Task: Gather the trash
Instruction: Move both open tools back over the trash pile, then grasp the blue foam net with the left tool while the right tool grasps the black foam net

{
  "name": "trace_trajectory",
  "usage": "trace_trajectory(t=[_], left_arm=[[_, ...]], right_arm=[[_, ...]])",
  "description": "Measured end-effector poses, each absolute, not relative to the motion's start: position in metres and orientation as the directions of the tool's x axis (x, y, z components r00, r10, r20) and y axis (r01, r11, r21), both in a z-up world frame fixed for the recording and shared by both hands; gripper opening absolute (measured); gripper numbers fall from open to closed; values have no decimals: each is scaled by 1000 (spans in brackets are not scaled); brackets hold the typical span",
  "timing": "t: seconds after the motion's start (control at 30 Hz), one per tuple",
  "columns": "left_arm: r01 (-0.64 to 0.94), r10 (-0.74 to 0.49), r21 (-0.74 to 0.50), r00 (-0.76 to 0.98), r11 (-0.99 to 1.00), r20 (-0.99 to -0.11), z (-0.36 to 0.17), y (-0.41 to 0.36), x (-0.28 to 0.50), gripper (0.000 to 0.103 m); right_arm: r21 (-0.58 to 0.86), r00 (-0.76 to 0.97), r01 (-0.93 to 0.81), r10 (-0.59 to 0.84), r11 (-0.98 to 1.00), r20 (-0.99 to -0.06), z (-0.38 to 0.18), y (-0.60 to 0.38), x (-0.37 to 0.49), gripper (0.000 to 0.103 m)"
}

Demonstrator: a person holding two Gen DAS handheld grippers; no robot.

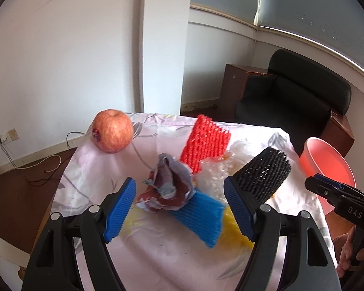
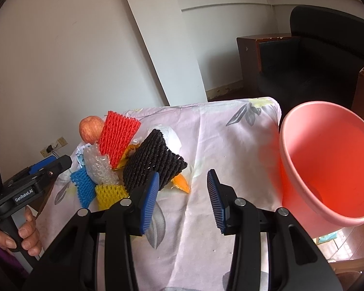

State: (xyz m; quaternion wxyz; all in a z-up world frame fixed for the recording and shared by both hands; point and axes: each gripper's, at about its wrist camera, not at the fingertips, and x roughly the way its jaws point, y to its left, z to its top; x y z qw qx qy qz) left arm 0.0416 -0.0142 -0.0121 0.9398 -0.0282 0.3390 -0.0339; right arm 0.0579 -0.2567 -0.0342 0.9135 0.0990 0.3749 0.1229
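Above the trash pile [image 1: 201,181], left claw [image 1: 179,208] and right claw [image 2: 182,201] gape wide, empty.

Apple [image 1: 112,131], floral tablecloth [image 2: 230,145], black armchair [image 1: 298,92]

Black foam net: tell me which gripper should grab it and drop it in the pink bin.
Right. The right gripper is open, its left finger beside the black foam net, with the pink bin just to its right. The left gripper is open over the crumpled paper.
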Motion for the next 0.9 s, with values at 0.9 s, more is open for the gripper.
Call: trace_trajectory(t=[0.9], left_arm=[[223, -312, -219, 665, 950, -678, -34, -24, 39, 49]], right_arm=[[299, 632, -153, 326, 942, -704, -48, -235, 60, 42]])
